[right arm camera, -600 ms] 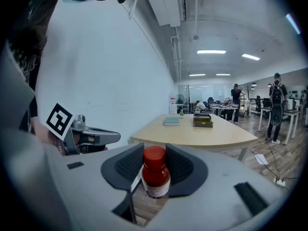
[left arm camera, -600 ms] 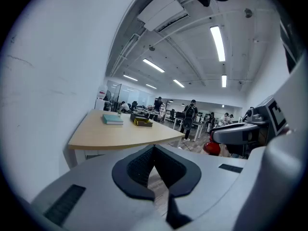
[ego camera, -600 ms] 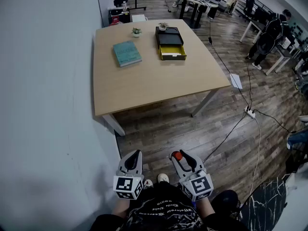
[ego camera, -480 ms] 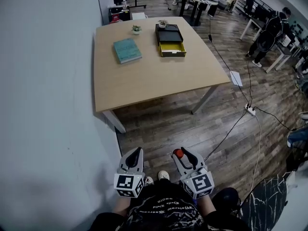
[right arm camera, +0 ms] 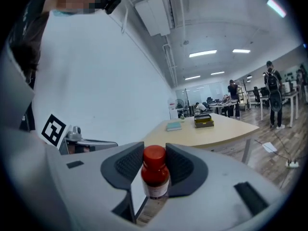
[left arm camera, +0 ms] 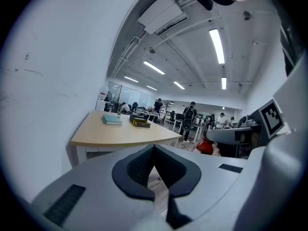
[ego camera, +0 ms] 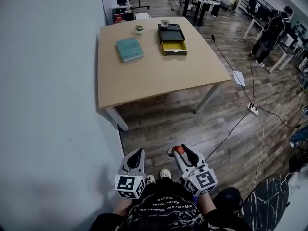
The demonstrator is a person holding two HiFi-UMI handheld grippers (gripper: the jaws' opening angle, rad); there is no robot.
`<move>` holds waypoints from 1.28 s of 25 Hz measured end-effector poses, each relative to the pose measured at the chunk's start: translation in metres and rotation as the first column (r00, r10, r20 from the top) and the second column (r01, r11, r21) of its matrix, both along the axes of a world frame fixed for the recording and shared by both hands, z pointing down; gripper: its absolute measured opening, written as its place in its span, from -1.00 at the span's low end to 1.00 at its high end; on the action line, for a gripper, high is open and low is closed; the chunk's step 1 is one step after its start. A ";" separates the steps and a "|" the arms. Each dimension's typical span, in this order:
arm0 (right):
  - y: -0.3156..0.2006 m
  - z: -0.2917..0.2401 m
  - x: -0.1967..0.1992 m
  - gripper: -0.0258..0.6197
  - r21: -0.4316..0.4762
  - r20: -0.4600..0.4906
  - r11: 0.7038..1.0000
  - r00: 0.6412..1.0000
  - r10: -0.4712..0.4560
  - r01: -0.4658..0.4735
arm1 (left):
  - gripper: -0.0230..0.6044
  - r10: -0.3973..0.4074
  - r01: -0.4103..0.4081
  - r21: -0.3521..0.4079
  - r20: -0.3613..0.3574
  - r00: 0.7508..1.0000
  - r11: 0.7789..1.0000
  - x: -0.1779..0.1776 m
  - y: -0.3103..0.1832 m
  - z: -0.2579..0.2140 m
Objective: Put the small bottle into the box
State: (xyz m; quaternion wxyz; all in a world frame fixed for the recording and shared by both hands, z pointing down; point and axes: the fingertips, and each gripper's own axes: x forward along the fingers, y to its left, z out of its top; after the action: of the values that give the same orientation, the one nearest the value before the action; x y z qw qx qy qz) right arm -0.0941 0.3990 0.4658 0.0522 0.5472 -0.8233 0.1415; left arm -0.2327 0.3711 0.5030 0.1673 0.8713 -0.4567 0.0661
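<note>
Right gripper (ego camera: 179, 151) clamps bottle (right arm camera: 155, 173), jaws half apart; left gripper (ego camera: 136, 154) closed, empty; box (ego camera: 172, 38) at table (ego camera: 159, 78) far edge, well apart.

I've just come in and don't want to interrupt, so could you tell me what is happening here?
A person stands short of the table with a hand-held gripper in each hand. The right hand-held gripper grips a small red-capped bottle; the left hand-held gripper is shut and empty. The box, its yellow drawer open, sits far across the table beside a teal book, so the bottle is not yet in it.
</note>
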 end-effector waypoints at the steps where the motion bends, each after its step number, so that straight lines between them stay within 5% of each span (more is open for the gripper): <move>1: 0.000 0.000 0.002 -0.46 0.002 0.014 1.000 1.000 0.000 0.000 | -0.92 -0.002 0.002 -0.002 0.000 1.000 1.000 0.001 0.000 0.000; 18: -0.021 -0.010 0.089 -0.47 0.029 -0.092 0.998 0.994 -0.053 0.056 | -0.92 -0.053 0.053 -0.007 0.013 0.999 0.999 0.086 -0.011 0.004; 32: -0.071 0.020 0.119 -0.46 -0.004 -0.103 1.000 0.994 0.029 -0.030 | -0.92 0.046 -0.045 -0.022 0.035 0.998 0.999 0.128 -0.071 0.026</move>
State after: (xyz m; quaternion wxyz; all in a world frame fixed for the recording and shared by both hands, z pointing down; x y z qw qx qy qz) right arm 0.0253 0.3279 0.4854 0.0940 0.5658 -0.8109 0.1163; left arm -0.1043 0.3005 0.5294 0.1669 0.8783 -0.4389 0.0901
